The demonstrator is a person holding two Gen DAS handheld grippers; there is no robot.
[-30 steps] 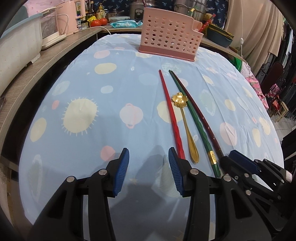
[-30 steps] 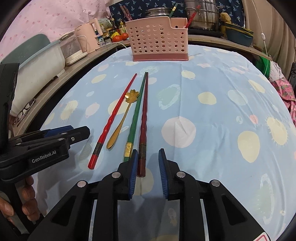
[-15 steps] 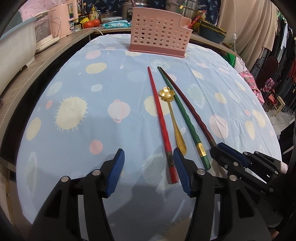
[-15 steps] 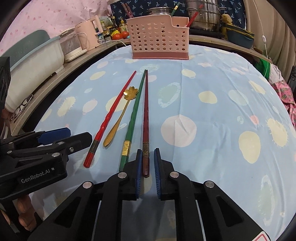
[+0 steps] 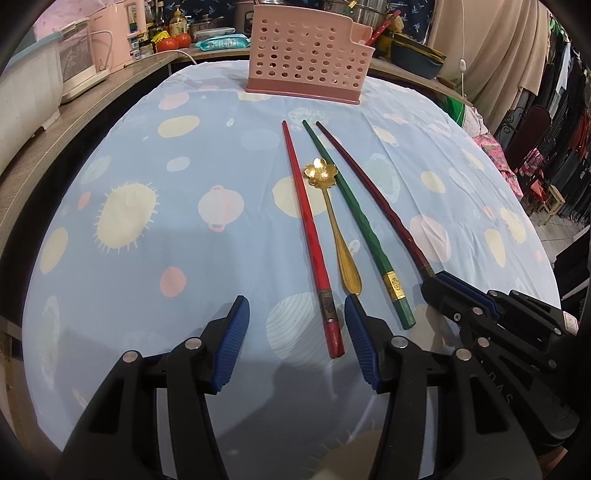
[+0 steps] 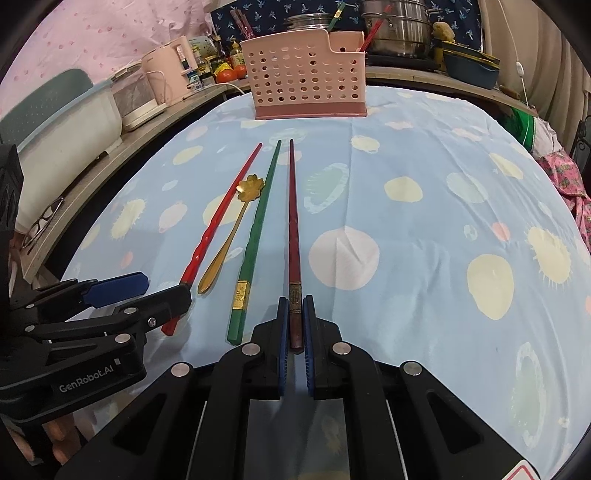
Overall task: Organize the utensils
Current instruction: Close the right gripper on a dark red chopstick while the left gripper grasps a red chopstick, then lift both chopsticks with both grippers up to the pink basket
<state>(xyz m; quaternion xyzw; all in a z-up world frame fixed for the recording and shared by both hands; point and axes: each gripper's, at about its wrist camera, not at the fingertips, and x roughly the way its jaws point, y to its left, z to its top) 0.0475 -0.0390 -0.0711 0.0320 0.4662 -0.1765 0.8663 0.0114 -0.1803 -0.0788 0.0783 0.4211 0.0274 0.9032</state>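
Note:
On the blue dotted tablecloth (image 5: 155, 258) lie a red chopstick (image 5: 310, 236), a gold flower-bowl spoon (image 5: 334, 225), a green chopstick (image 5: 362, 221) and a dark red chopstick (image 5: 373, 192), side by side. They point at a pink perforated basket (image 5: 306, 51) at the far edge. My left gripper (image 5: 295, 301) straddles the red chopstick's near end. Its jaws are closing, and the pads do not touch the stick. My right gripper (image 6: 295, 299) is shut on the near end of the dark red chopstick (image 6: 293, 214), which rests on the cloth.
A wooden counter (image 6: 92, 162) runs along the left with pink and white appliances and a pair of glasses (image 6: 40, 225). Steel pots (image 6: 399, 26) stand behind the basket, whose right compartment holds a red and a green chopstick. Clothes hang at the right.
My right gripper's jaws closed onto the dark red chopstick's end. My left gripper shifted so the red chopstick's end now lies between its jaws, which stand wider than a second ago.

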